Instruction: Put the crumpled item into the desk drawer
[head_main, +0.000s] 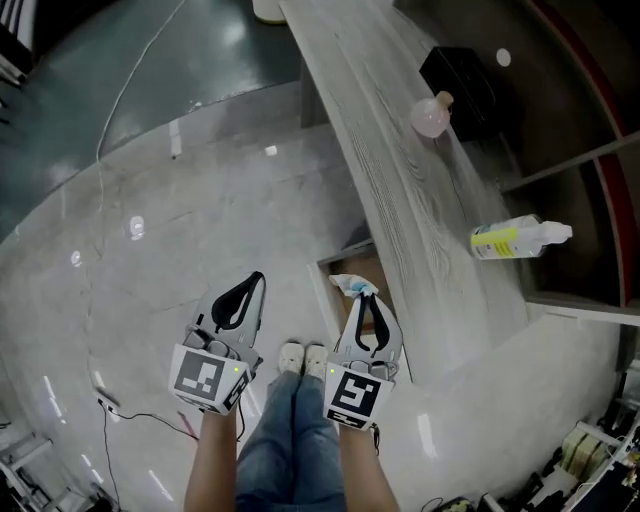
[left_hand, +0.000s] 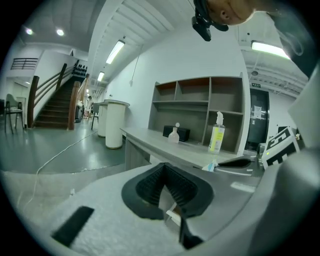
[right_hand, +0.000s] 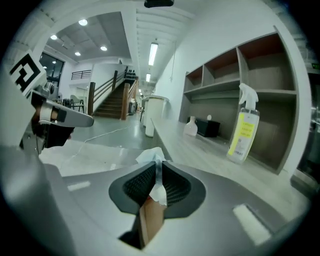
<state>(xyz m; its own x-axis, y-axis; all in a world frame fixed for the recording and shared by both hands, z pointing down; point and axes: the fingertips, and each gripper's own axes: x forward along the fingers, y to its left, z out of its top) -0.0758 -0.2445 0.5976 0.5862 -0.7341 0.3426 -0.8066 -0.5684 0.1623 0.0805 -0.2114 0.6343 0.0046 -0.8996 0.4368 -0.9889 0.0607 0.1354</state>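
Head view: grips the wad (head_main: 352, 286) in the right tongs (head_main: 362, 297), pads closed on it, above the open drawer (head_main: 362, 262) under the worktop (head_main: 400, 180) edge; not yet inside, by the look of it. Holds the left tongs (head_main: 256, 283) alongside, tips together, nothing in them. Left gripper view: shows ribbed pads meeting at the tip with nothing between, the wad poking from the other tongs at right, and a spray bottle (left_hand: 217, 132) on the worktop beyond. Right gripper view: shows white crumpled tissue squeezed between the pads, a tuft above the tips, a flap hanging below. Looks very light, soft, easily torn, and apt to cling to the pads or drift on release. Best pinched through the thick middle, not by a loose corner.
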